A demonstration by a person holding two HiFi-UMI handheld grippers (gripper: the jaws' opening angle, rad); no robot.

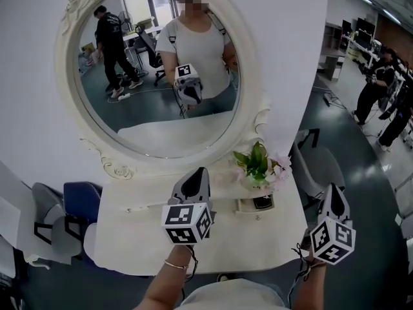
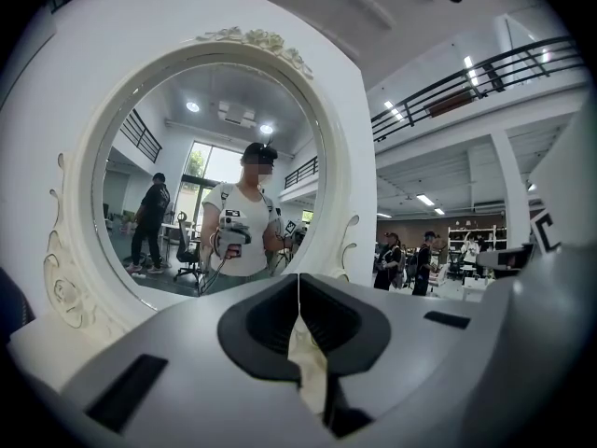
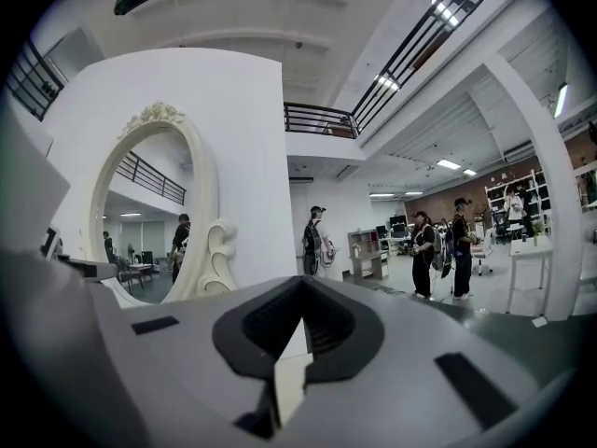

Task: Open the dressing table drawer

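The white dressing table (image 1: pixel 129 241) carries a big oval mirror (image 1: pixel 155 63). Under a potted plant (image 1: pixel 258 163) on its top sits a small drawer unit (image 1: pixel 255 204) with a dark patch showing in it. My left gripper (image 1: pixel 197 173) hovers over the middle of the table top, left of that unit, pointing at the mirror (image 2: pixel 215 185). Its jaws (image 2: pixel 298 283) meet at the tips with nothing between them. My right gripper (image 1: pixel 333 189) hangs off the table's right edge, shut and empty (image 3: pixel 300 292), with the mirror (image 3: pixel 149 222) to its left.
A blue chair (image 1: pixel 80 199) and a grey one (image 1: pixel 48 228) stand left of the table, and another grey chair (image 1: pixel 322 170) at its right. People (image 1: pixel 374 89) stand on the floor at far right. The mirror reflects a person holding a gripper.
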